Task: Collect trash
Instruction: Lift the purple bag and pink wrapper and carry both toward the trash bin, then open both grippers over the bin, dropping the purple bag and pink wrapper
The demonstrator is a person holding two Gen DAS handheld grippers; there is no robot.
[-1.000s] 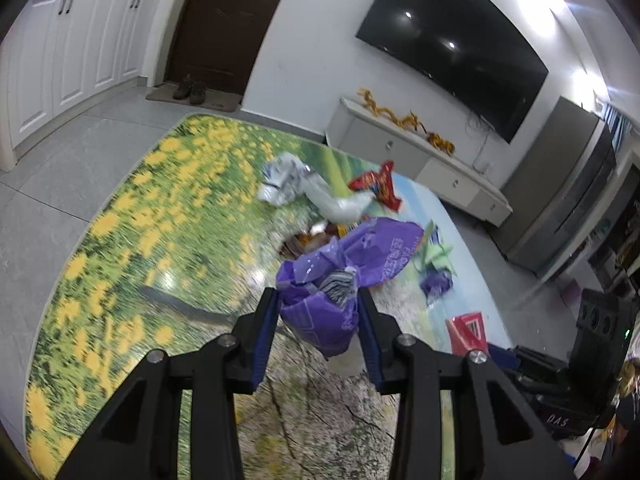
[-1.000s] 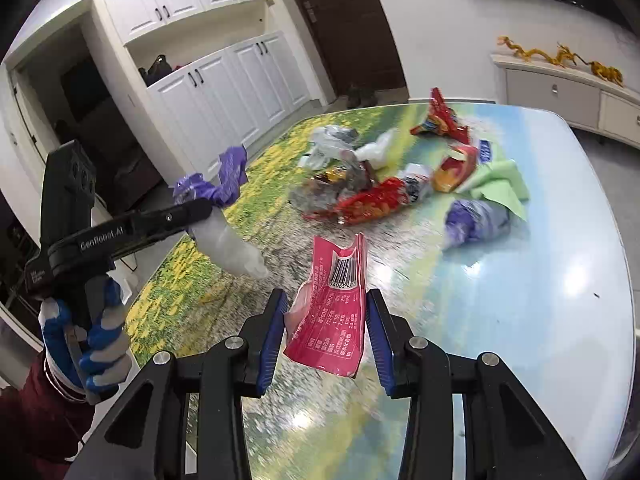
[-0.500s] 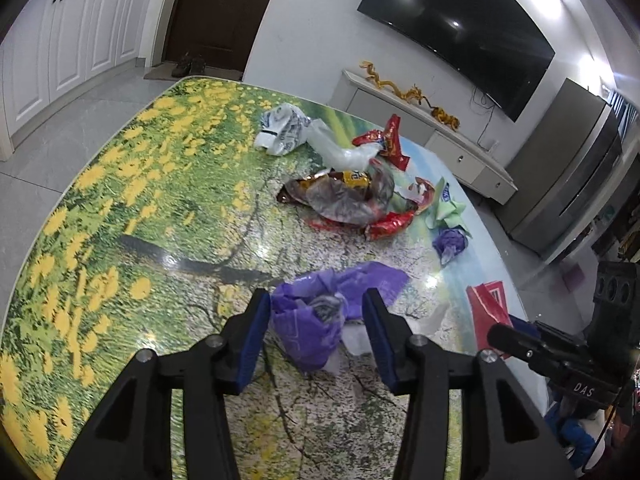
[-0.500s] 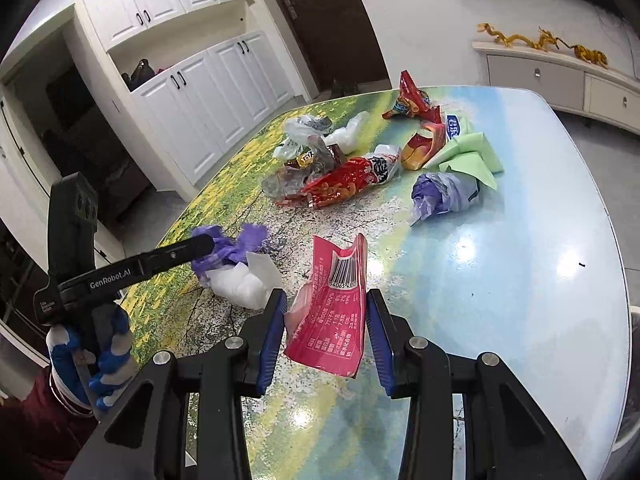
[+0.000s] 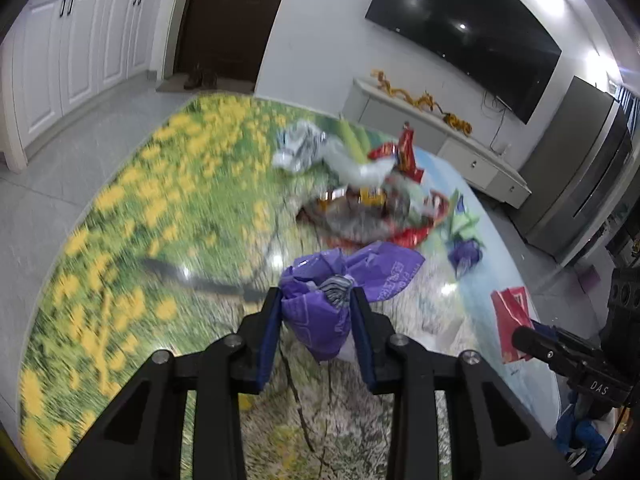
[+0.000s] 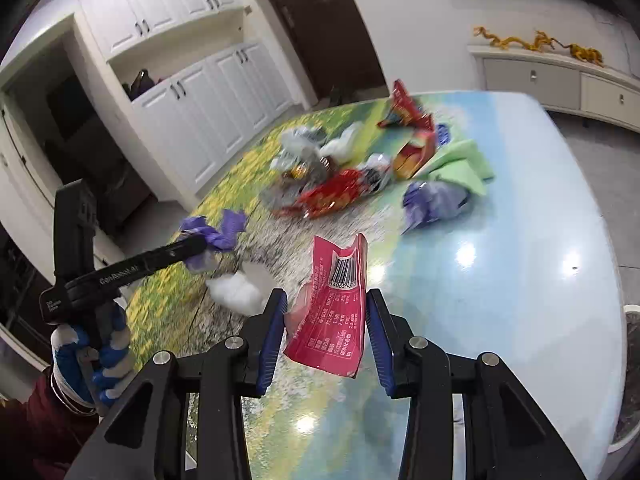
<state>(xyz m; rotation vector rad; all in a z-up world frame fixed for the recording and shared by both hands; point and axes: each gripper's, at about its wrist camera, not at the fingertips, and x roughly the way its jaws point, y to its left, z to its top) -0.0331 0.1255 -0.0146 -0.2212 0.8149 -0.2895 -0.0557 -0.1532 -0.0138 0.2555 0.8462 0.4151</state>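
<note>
A crumpled purple plastic bag sits between the blue pads of my left gripper. The jaws are closing and press on it, just above the flower-print table. In the right wrist view the left gripper holds that bag over the table's left side. A white wad lies on the table under it. My right gripper is shut on a pink wrapper with a barcode, held upright; the same wrapper shows at the right of the left wrist view.
A heap of red, silver and clear wrappers lies mid-table, with a small purple wrapper and green paper to its right. A white-rimmed container stands past the table's right edge. White cupboards and a low TV cabinet line the walls.
The left gripper set the purple bag down with wider jaws, then closed on it and lifted it again. The white wad stayed on the table. The right gripper kept its hold.
</note>
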